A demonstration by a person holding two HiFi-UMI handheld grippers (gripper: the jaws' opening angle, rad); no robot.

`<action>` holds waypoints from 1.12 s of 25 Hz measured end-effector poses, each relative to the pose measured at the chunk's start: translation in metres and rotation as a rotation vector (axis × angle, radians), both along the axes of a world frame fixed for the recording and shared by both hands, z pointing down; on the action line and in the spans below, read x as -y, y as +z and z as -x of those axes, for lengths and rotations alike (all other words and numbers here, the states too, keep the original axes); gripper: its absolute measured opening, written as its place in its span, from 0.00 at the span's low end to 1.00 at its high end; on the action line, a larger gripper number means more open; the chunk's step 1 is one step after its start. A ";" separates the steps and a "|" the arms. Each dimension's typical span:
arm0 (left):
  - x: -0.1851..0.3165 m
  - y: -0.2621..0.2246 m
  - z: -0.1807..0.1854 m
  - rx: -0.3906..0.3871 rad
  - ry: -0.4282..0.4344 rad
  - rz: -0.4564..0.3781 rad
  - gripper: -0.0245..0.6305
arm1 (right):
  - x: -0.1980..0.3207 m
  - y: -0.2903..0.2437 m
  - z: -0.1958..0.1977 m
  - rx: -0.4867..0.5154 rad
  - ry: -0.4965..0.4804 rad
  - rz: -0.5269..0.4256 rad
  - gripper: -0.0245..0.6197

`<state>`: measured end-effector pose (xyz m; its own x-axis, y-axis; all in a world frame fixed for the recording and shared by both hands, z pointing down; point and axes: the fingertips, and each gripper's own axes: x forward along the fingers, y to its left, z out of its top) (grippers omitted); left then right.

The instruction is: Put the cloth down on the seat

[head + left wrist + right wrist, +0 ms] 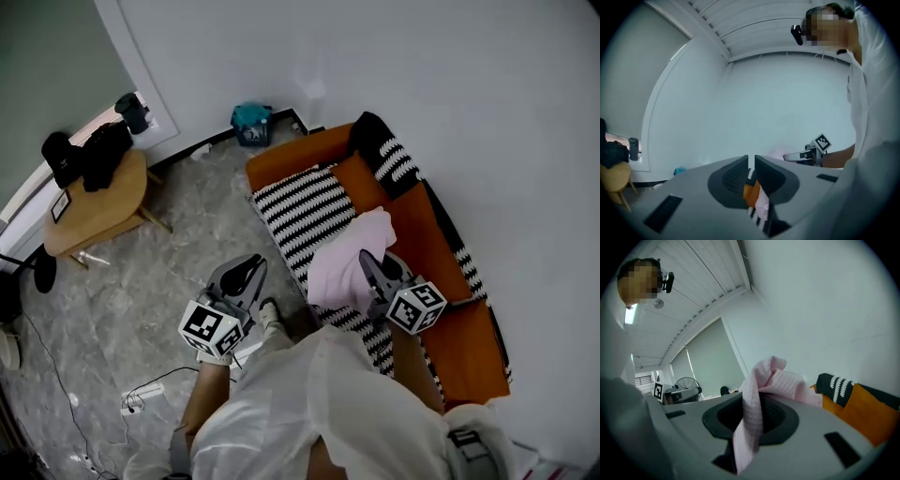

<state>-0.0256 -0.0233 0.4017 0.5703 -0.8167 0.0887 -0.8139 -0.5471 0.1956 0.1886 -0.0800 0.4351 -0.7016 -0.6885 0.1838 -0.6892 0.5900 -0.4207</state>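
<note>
The right claw (757, 405) is clamped on the pink cloth (349, 255), which hangs over the orange sofa seat (417, 230). The left claw (751, 165) is closed on nothing, over the floor (187, 234).

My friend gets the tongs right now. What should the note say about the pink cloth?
The right tongs are shut on the pink cloth, which hangs over the sofa seat.
The left tongs are shut and empty, beside the sofa.
Done: the cloth is up over the seat.
Left: lower it onto the seat, then open the right tongs.
</note>
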 end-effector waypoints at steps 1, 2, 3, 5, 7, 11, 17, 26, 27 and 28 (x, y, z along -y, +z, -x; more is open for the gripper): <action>0.013 -0.001 0.009 -0.001 0.007 -0.003 0.12 | 0.012 0.001 0.007 -0.012 0.002 0.001 0.17; 0.026 -0.002 0.017 -0.001 0.016 -0.006 0.12 | 0.024 0.001 0.015 -0.021 0.004 0.001 0.17; 0.039 -0.003 0.025 0.001 0.026 -0.008 0.12 | 0.036 0.001 0.022 -0.028 0.008 0.000 0.17; 0.064 -0.004 0.038 0.010 0.050 -0.011 0.12 | 0.060 0.003 0.037 -0.038 0.015 0.002 0.17; 0.084 -0.004 0.048 0.019 0.077 -0.013 0.12 | 0.081 0.004 0.051 -0.050 0.020 0.001 0.17; 0.115 0.000 0.067 0.025 0.110 -0.016 0.12 | 0.122 0.010 0.075 -0.054 0.030 0.000 0.17; 0.160 0.010 0.094 0.020 0.092 -0.003 0.12 | 0.188 0.031 0.112 -0.088 -0.026 0.041 0.17; 0.235 0.030 0.121 0.019 0.043 0.061 0.12 | 0.272 0.095 0.160 -0.161 -0.132 0.160 0.17; 0.243 0.033 0.123 0.018 0.040 0.068 0.12 | 0.278 0.109 0.164 -0.174 -0.149 0.186 0.17; 0.252 0.036 0.124 0.017 0.037 0.075 0.12 | 0.283 0.124 0.169 -0.186 -0.166 0.210 0.17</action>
